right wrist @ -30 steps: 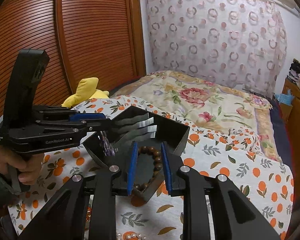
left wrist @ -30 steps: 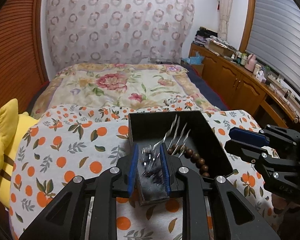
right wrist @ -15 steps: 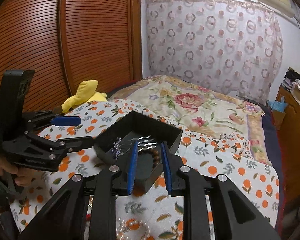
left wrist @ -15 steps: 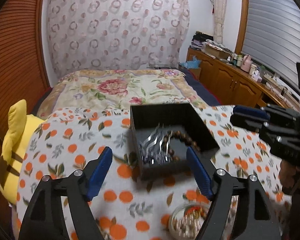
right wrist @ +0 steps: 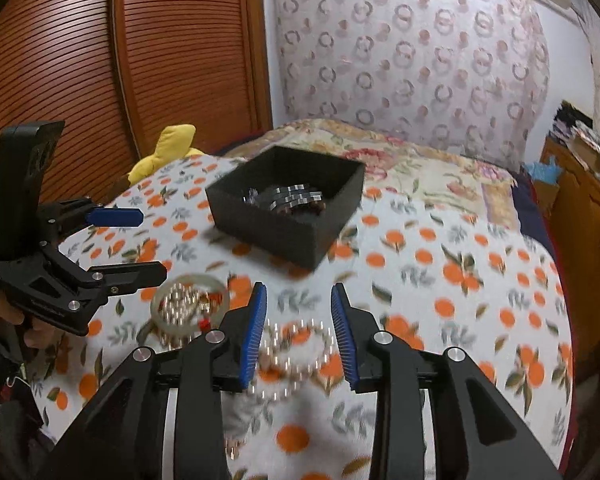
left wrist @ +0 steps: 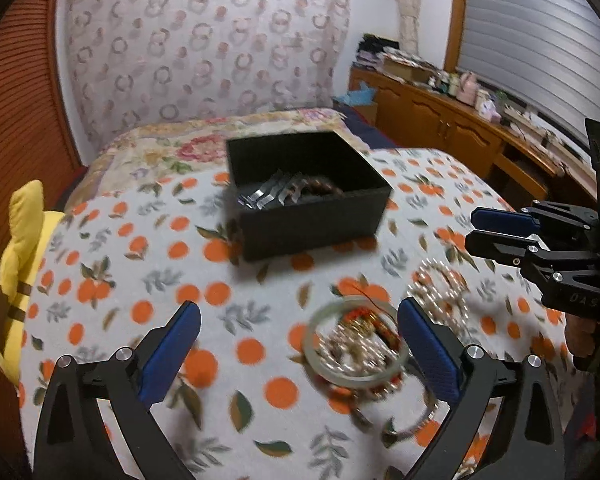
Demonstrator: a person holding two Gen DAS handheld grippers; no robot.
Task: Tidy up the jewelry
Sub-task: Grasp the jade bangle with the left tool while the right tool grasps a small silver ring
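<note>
Box [left wrist: 300, 216], black, open top, sits on the orange-print blanket [left wrist: 148, 280] toward the far side; already holds metal clips and a brown bead bracelet [left wrist: 320, 184], partly hidden by the near wall.

Items left out, near you:
- Bangle [left wrist: 354, 346], pale, stiff ring. Prob. smooth and slippery; pinch across the rim, not over the whole ring.
- Pearl strand [right wrist: 296, 344], loose loop just right of the bangle. Limp, will sag and slide; take it where beads bunch.
- Small red/gold bits inside the bangle: too blurred to name.

Left gripper [left wrist: 300, 344]: jaws opening, very wide, nothing in them, hovering w/ the bangle between the tips but not touching.
Right gripper [right wrist: 298, 328]: jaws opening, narrow gap, nothing pinched; pearl strand lies below the tips.

Hard to read: motion blur over the whole pile, so bead count and any tangles btw. strand and bangle can't be told. More chain at the blanket's near edge is cut off by your left gripper's frame.
</note>
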